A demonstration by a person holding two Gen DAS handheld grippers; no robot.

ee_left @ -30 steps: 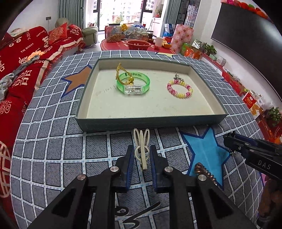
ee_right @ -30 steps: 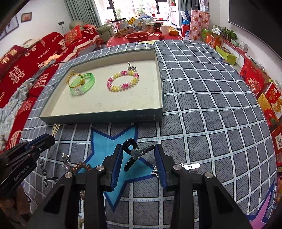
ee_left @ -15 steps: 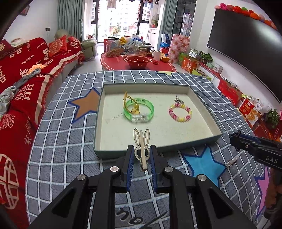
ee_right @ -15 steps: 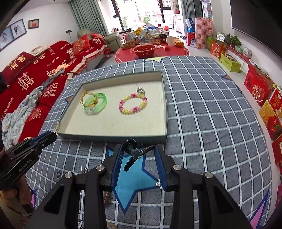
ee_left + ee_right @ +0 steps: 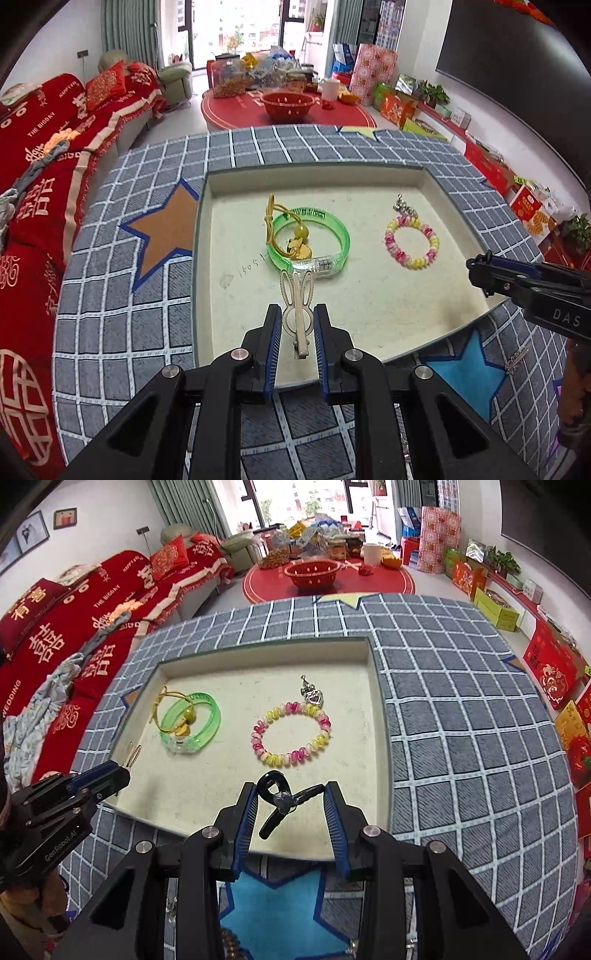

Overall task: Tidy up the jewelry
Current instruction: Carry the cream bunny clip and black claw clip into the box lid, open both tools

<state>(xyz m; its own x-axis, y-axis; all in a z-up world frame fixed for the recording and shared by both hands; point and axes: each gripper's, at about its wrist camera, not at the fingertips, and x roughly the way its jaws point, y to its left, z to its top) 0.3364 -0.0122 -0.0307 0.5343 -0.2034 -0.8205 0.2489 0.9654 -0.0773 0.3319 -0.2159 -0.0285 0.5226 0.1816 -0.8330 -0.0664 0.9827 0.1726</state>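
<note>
— Left side? Red sofa [image 5: 48,155] with gold lettering, green curtains [image 5: 127,33].
— Beyond: bright windows [image 5: 236,26], round red table [image 5: 288,114], dark screen [image 5: 517,74] on white wall

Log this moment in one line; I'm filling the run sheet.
left gripper: shut on rabbit hair clip | right gripper: shut on black clip | both over tray

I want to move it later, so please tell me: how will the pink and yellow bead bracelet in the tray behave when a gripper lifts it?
The bead bracelet is probably floppy: separate beads on a string, so it should sag. Its glossy beads look slippery, and the metal charm would likely dangle.
</note>
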